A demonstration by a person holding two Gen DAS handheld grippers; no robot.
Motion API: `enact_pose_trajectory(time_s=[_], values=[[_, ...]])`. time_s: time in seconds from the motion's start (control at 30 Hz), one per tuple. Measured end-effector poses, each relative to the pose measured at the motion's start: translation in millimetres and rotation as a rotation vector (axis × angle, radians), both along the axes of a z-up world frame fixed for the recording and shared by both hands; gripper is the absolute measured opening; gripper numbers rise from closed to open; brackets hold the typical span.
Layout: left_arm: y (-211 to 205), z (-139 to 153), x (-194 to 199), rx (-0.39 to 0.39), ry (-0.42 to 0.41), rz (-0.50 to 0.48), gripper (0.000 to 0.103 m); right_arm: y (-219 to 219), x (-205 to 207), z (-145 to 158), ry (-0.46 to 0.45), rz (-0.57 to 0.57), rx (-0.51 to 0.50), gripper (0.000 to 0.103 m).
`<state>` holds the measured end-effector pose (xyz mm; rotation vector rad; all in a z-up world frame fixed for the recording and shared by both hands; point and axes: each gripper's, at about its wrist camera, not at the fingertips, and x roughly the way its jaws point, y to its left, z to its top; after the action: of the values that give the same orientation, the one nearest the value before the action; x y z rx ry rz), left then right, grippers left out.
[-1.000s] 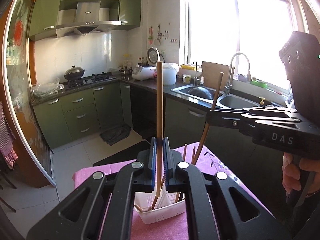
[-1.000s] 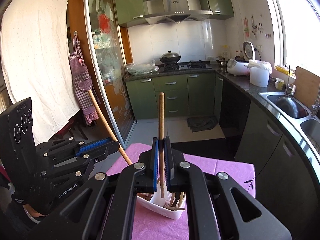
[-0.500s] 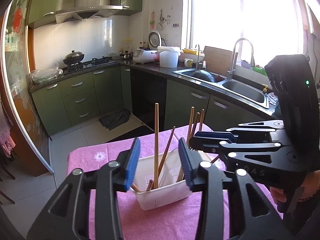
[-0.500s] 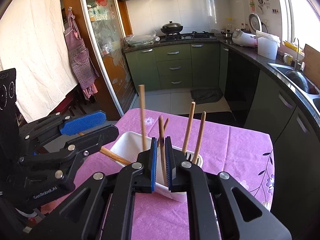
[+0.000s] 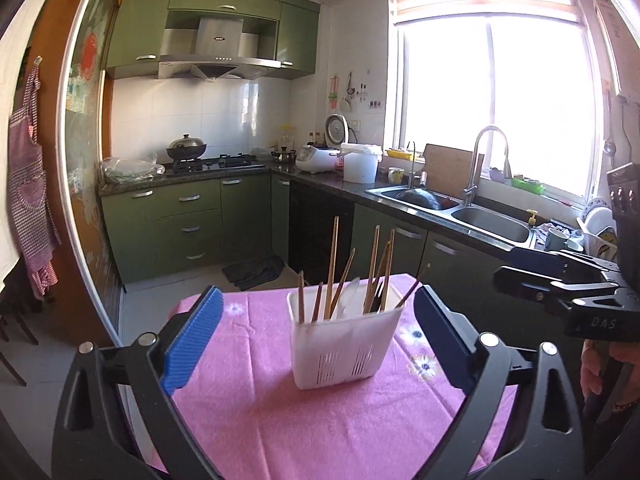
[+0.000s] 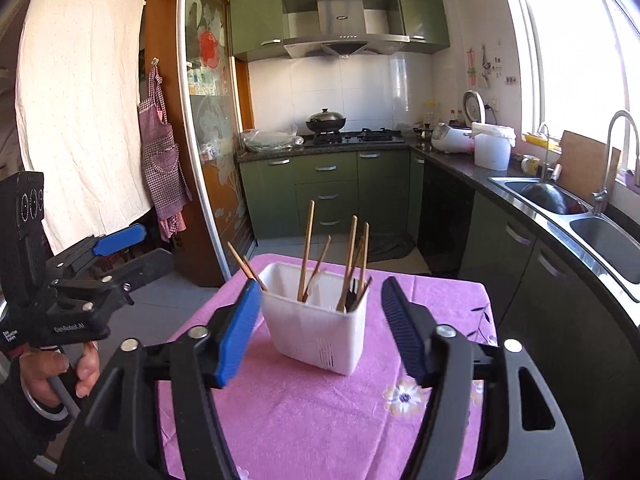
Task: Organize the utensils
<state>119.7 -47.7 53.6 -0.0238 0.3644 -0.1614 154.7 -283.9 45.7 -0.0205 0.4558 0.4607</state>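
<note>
Both tools were empty: left gripper (image 5: 316,336) had its jaws spread wide, blue pads well apart, nothing between them, and the right gripper (image 6: 320,332) was spread just as wide, also holding nothing. White slotted utensil holder (image 5: 344,344) stood upright on the pink flowered tablecloth (image 5: 320,424), roughly centred between each tool's fingers in its own view but not touched by either. Wooden chopsticks (image 5: 332,268) stood in the holder, some near upright, some leaning; one chopstick (image 6: 244,264) leaned out over the holder's left rim in the right wrist view. Something dark and something pale also sat among the sticks in the holder, too small to tell what. From the left wrist view the right tool showed at the right edge, off to the side of the holder; from the right wrist view the left tool showed at the left edge, held by a hand (image 6: 60,372). Behind: green cabinets (image 5: 180,224), sink (image 5: 492,228) under the window
</note>
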Motion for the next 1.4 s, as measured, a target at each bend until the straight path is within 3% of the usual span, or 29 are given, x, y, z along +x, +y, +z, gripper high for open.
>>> enact_pose_trajectory(time_s=[0.2,0.5,1.4], values=[[6.7,-38.1,-58.0,0.02,0.018,0.056,0.096,-9.8,-73.2,-47.9,-0.011,-0.052,-0.016,0.098],[-6.4,-41.7,-118.6,0.046,-0.013,0.058,0.096,-21.0,-144.5,-58.8,-0.063,-0.076,0.054,0.098],[2.3,-45.1,-154.6,-0.01,0.012,0.07,0.096,-13.0,-172.5,-39.4,-0.096,-0.117,0.004,0.098]])
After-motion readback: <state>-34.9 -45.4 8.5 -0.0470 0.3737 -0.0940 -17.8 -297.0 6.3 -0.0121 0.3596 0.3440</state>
